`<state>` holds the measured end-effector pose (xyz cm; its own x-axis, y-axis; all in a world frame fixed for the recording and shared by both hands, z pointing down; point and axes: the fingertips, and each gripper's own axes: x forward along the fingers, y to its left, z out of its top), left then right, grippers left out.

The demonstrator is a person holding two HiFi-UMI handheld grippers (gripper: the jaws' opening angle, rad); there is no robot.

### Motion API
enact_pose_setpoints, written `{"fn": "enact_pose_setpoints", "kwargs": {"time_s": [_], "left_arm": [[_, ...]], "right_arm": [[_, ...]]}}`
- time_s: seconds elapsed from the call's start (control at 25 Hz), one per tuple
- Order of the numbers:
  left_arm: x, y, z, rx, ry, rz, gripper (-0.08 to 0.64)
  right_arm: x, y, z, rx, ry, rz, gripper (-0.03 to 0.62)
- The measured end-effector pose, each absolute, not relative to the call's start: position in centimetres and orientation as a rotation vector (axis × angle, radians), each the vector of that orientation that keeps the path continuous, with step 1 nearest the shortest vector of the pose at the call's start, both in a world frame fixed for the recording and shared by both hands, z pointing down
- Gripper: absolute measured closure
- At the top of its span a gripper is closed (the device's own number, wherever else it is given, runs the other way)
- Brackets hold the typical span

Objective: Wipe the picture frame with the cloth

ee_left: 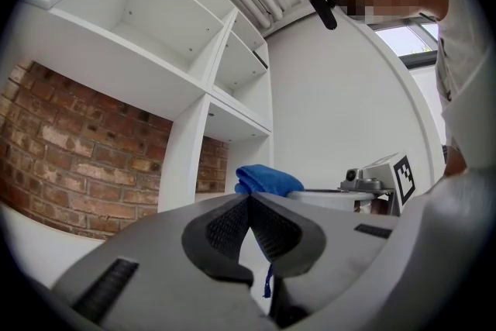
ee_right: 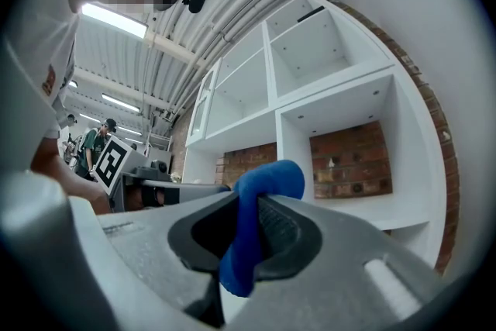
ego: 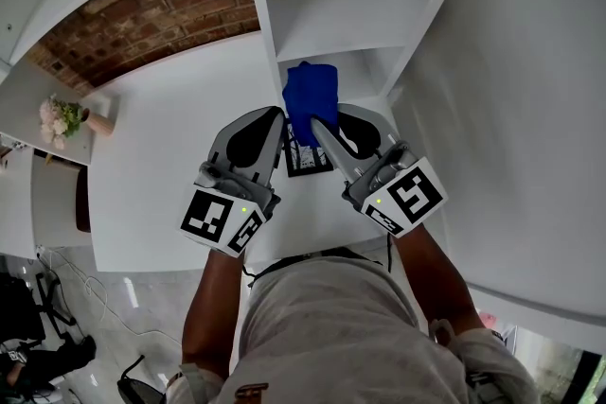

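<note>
Right claw pinching blue cloth, bunched at tips. Left claw pressed together, nothing seen between pads. Picture frame low between my claws, at 6 o'clock of cloth, mostly hidden, apparently on white surface. My read: cloth gripped, wipe not yet started. Next: bring cloth toward 6 o'clock onto frame, press lightly, sweep across.

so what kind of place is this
Probably a mock home corner inside a workshop hall: white shelving backed with brick panels, with bare ceiling pipes and strip lights overhead.
</note>
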<state>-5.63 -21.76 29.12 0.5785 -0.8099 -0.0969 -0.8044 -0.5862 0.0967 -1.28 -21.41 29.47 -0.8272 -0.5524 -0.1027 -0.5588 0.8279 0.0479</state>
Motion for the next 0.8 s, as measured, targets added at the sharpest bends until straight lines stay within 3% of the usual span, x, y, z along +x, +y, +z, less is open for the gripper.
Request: {"fn": "enact_pose_setpoints", "kwargs": {"time_s": [0.8], "left_arm": [[-5.0, -21.7, 29.1, 2.764, -1.381, -0.188, 0.560]], "right_arm": [[-0.2, -21.6, 29.5, -0.920, 2.909, 0.107, 0.545]]}}
